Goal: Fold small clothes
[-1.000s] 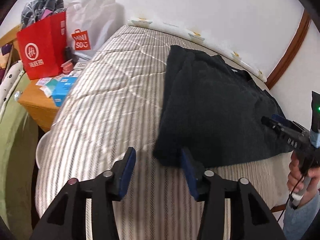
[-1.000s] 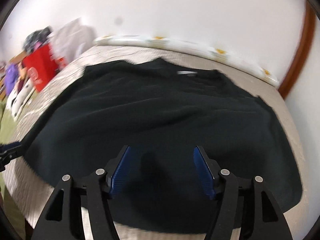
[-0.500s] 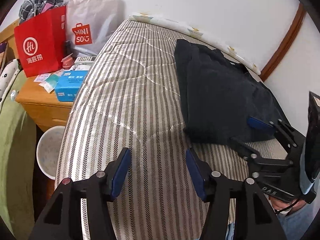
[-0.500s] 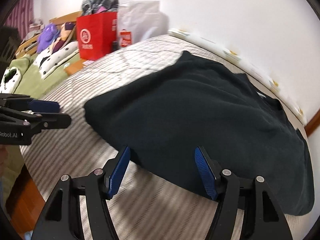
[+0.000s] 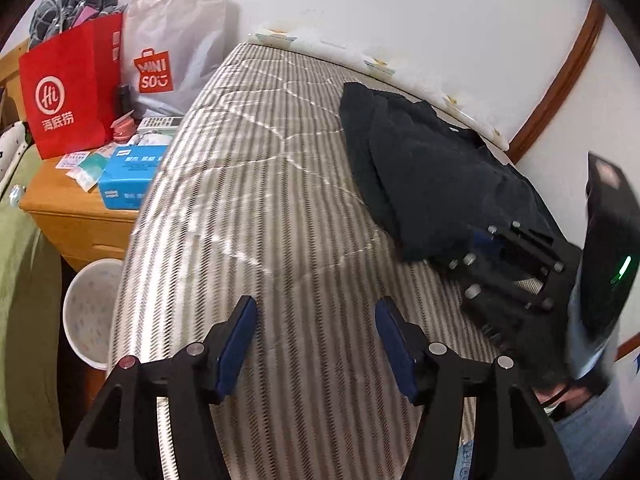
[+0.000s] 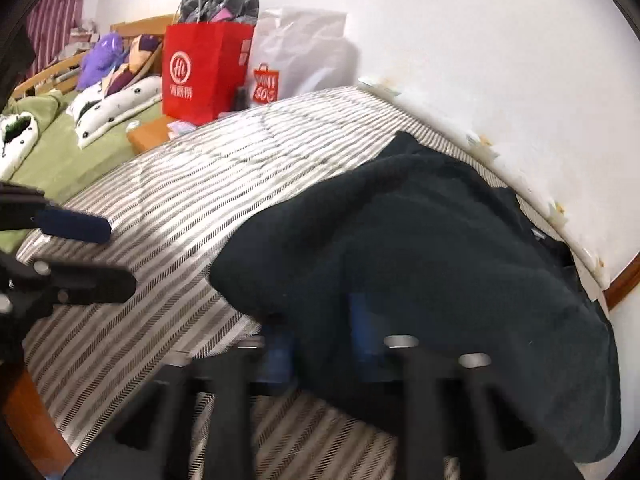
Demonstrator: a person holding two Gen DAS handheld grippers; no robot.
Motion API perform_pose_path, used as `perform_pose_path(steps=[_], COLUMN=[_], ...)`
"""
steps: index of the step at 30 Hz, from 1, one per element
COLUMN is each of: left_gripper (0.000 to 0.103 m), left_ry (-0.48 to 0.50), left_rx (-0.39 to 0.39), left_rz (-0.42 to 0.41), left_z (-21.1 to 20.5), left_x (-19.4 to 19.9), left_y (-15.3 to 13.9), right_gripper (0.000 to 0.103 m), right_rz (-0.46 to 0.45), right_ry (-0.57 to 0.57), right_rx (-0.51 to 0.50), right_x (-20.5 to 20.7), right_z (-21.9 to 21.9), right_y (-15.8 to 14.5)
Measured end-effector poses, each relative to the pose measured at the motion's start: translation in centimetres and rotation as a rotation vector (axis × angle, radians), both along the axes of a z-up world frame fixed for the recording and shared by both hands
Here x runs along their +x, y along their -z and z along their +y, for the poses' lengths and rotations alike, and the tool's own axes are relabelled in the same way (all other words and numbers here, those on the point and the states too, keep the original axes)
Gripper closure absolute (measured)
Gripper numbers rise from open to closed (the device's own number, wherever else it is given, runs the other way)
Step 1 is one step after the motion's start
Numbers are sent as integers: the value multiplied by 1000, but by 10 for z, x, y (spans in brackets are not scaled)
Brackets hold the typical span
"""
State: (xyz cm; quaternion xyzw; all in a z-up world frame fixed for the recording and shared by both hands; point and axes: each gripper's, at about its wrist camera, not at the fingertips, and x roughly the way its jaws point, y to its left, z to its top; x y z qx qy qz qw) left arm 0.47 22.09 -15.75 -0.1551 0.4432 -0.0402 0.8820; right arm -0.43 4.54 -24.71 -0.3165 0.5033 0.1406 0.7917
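Now | dark fleece garment (image 6: 420,248) | rumpled, lying on striped mattress (image 5: 256,208)

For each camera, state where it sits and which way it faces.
Left wrist: on the left hand-held gripper, angled down along the striped mattress; its jaws are opening over bare mattress; the right hand-held gripper and a sleeve show at right.
Right wrist: on the right hand-held gripper, angled down at the dark garment; its blurred jaws are closing at the garment's near edge; the left hand-held gripper shows at left.
Shared: garment, mattress, red bag, white bag, white wall.
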Motion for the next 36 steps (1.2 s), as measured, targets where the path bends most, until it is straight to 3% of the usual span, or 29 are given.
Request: perform_pose_path(steps=[4,8,12,15,21,27,30,32,36], left_gripper=[44,44,44,44,44,44,41,38,38], left_ry=[19,32,48,72,119,208,262,296,321], left_rx=[7,20,26,19,0,-39,-36,-24,17], left_rz=[2,13,15,9,-20,-71,-100,-115,-91], left_z=[-17,-39,-62,-80,-123,-168,-186,-197,-220], left_x=[9,23,33,42,56,64,65,65,75], left_y=[-1,-1,-1,-1,-6,-11,-13,-14,-11], right_gripper=[89,90,90,90,90,83,66,44,40], right_rz=[-4,-102,-217,-249,-232,-138,-154,-169,-167], right_ry=[100,166,272,384,563,641,634,629,623], right_rx=[193,314,420,510,525,511,492,480,488], right_x=[17,27,32,35,29,20,6,2,19], right_z=[-25,-56,-115,-173,-262,-308,-318,-320,-326], right_y=[-39,-90,-139,-159,-151,-127,-132,-138,-141])
